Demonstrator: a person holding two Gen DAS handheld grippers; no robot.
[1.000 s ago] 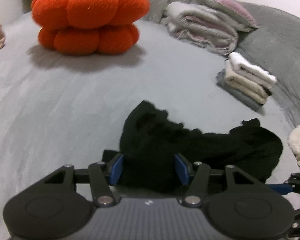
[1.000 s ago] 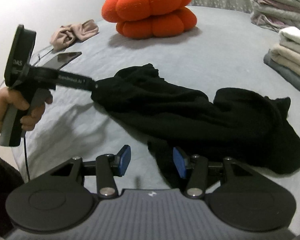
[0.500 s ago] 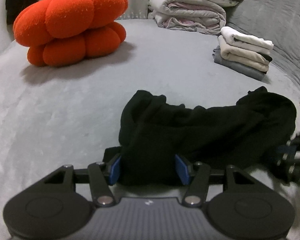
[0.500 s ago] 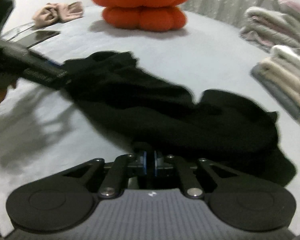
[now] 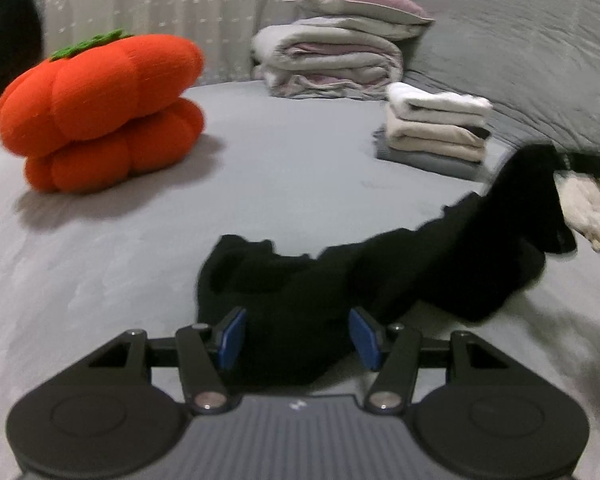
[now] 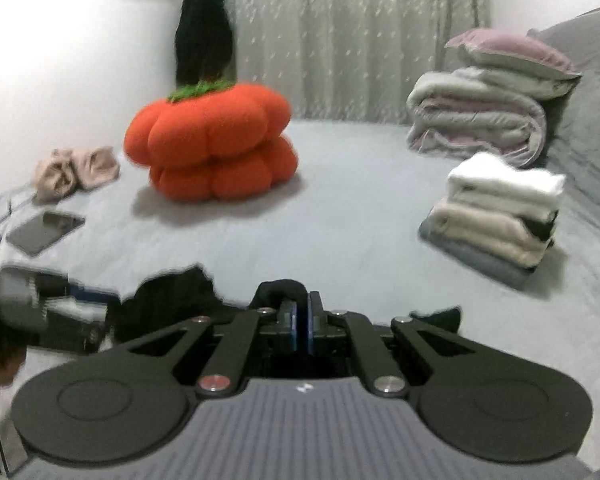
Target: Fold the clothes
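Observation:
A black garment lies stretched across the grey bed. My left gripper is open, its blue pads either side of the garment's near end, not pinching it. The garment's far right end rises off the bed toward my right gripper, seen at the right edge. In the right wrist view my right gripper is shut on a fold of the black garment, lifted above the bed. My left gripper shows blurred at the left there.
An orange pumpkin cushion sits back left. A stack of folded clothes and rolled blankets stand back right, a big grey pillow beyond. A white garment lies right. A tablet and pink cloth lie left.
My right gripper shut on the garment's edge and lifted it up and away, stretching the cloth. My left gripper stayed open around the near end.

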